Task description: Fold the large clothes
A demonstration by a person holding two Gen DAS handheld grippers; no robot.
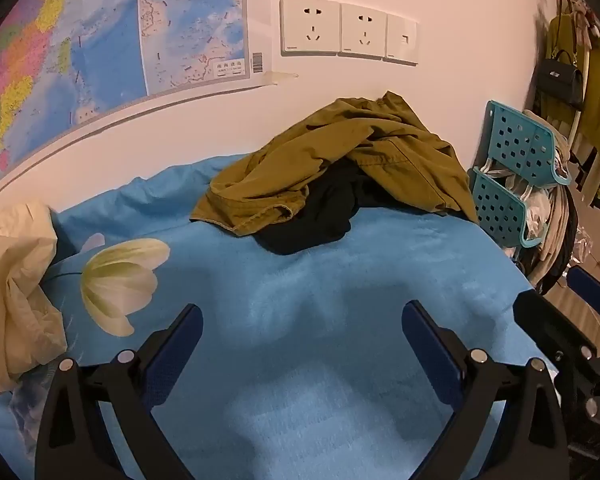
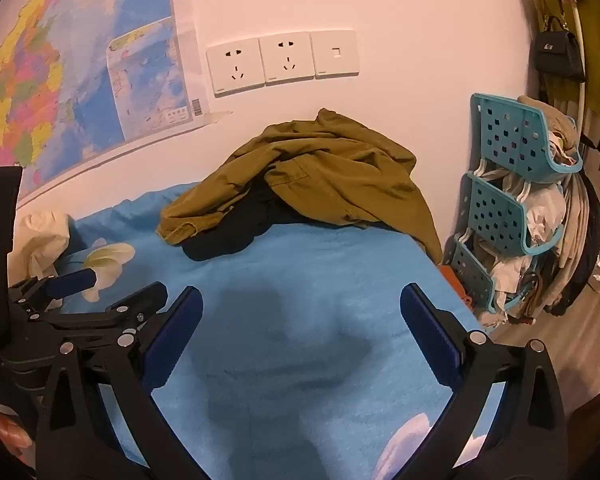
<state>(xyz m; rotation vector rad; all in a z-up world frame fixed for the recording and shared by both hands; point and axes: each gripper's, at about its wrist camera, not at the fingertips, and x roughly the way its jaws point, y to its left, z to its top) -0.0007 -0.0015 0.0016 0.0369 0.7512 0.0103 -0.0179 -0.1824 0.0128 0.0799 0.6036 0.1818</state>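
Note:
A crumpled olive-green garment point(image 1: 340, 160) lies in a heap at the far side of the blue bed cover point(image 1: 320, 320), against the wall, with a black garment point(image 1: 316, 220) partly under it. Both show in the right wrist view too, the olive garment point(image 2: 320, 176) over the black one point(image 2: 224, 236). My left gripper point(image 1: 302, 320) is open and empty above the bare blue cover, well short of the heap. My right gripper point(image 2: 300, 304) is open and empty, also over the blue cover point(image 2: 320, 280). The left gripper point(image 2: 100, 288) shows at the left of the right wrist view.
A cream cloth point(image 1: 16, 288) lies bunched at the left of the bed beside a printed flower point(image 1: 120, 280). A teal tiered basket rack point(image 2: 508, 200) full of clothes stands off the bed's right edge. A wall with sockets point(image 1: 340, 28) and a map point(image 1: 100, 40) is behind.

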